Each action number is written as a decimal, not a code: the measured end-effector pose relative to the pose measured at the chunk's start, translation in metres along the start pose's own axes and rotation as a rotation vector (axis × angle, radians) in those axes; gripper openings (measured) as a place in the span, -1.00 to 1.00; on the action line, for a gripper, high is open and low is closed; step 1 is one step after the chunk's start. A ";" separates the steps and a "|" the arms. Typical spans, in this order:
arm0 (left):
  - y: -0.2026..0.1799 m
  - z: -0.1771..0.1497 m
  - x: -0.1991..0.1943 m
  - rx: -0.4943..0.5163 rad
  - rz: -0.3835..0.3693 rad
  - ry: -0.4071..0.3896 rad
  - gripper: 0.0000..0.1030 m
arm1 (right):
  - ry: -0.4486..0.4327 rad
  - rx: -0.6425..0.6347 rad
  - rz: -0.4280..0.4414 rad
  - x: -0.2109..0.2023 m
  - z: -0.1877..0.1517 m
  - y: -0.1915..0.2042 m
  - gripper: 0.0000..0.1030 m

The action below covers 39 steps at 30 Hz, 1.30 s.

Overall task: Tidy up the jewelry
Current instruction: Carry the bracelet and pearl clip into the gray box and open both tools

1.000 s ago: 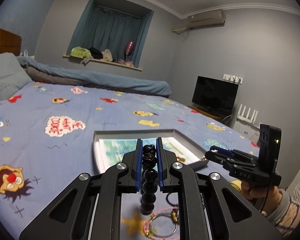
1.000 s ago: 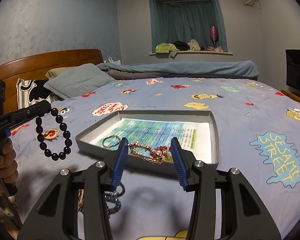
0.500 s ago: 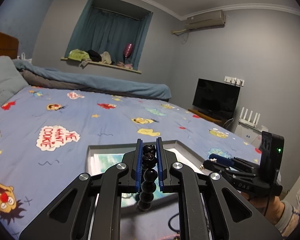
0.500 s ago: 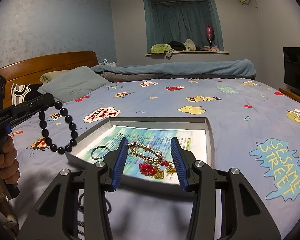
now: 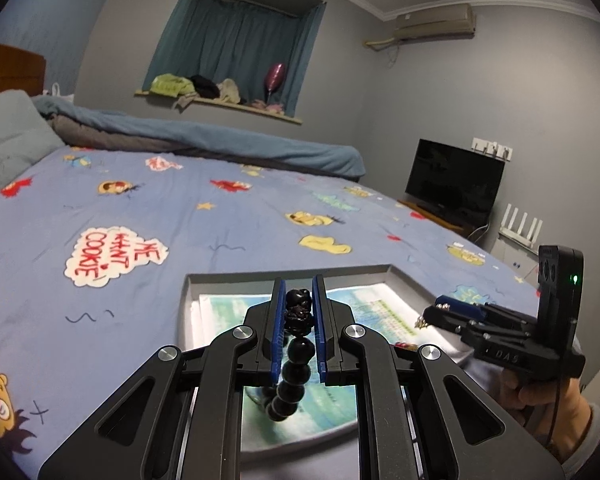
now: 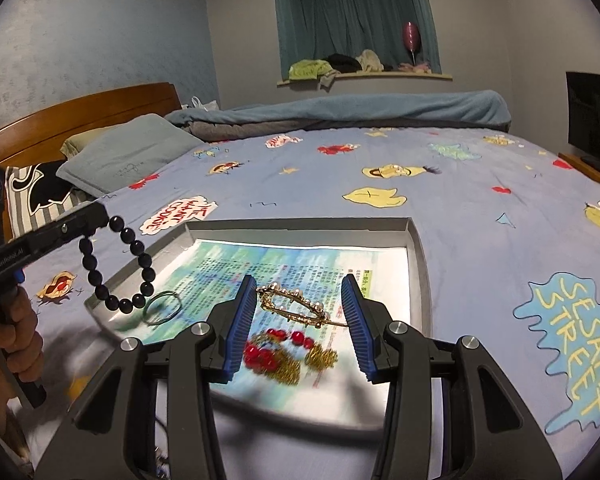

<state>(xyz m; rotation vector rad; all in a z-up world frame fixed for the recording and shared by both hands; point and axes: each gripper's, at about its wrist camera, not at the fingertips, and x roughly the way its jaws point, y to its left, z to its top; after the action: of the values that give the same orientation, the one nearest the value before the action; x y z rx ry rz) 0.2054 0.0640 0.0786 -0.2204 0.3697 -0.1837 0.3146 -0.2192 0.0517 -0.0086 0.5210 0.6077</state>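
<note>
My left gripper [image 5: 298, 294] is shut on a black bead bracelet [image 5: 296, 364], which hangs over the near left part of the grey tray [image 5: 260, 276]. From the right wrist view the bracelet [image 6: 118, 264] dangles as a loop above the tray's left rim [image 6: 148, 258]. My right gripper [image 6: 300, 292] holds a gold pearl hair clip [image 6: 296, 304] between its wide-set pads over the tray's paper liner. A red bead and gold cluster [image 6: 284, 354] and a green ring [image 6: 163, 307] lie in the tray.
The tray sits on a blue cartoon-print bedsheet [image 6: 440, 184]. A pillow [image 6: 128, 152] and wooden headboard [image 6: 80, 112] are at the far left. A TV [image 5: 454, 182] stands off the bed's right side. My right gripper also shows in the left wrist view [image 5: 440, 312].
Both grippers moved forward over the tray. The bead bracelet now hangs above the tray's left side, and the hair clip is further over the liner, above the red cluster.
</note>
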 end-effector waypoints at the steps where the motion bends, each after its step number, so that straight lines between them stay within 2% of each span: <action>1: 0.002 -0.001 0.003 -0.005 0.003 0.008 -0.73 | 0.013 0.006 -0.002 0.005 0.001 -0.002 -0.15; 9: 0.013 -0.010 0.024 -0.016 0.030 0.083 -0.73 | 0.084 0.037 -0.022 0.024 0.000 -0.011 -0.15; 17: 0.015 -0.019 0.036 -0.007 0.054 0.141 -0.73 | 0.106 0.043 -0.039 0.033 0.004 -0.015 -0.14; 26: 0.012 -0.023 0.039 0.005 0.067 0.155 -0.70 | 0.107 0.022 -0.048 0.037 0.003 -0.010 -0.12; 28: 0.013 -0.023 0.038 0.003 0.066 0.151 -0.56 | 0.105 0.022 -0.048 0.036 0.003 -0.010 -0.11; 30: 0.013 -0.023 0.037 0.003 0.068 0.145 -0.28 | 0.094 0.023 -0.044 0.034 0.003 -0.010 0.04; 34: 0.014 -0.023 0.037 0.004 0.071 0.146 -0.23 | 0.075 0.029 -0.035 0.029 0.003 -0.010 0.07; 36: 0.013 -0.023 0.035 0.005 0.068 0.139 0.31 | 0.057 0.030 -0.028 0.025 0.003 -0.010 0.14; 38: 0.011 -0.022 0.030 0.014 0.070 0.114 0.50 | 0.032 0.027 -0.017 0.018 0.003 -0.009 0.20; 39: 0.010 -0.022 0.029 0.017 0.069 0.107 0.53 | 0.025 0.026 -0.015 0.016 0.003 -0.009 0.23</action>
<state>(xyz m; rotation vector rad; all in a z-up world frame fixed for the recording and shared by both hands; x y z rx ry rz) 0.2249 0.0636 0.0460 -0.1810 0.4813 -0.1311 0.3322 -0.2179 0.0459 0.0048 0.5523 0.5872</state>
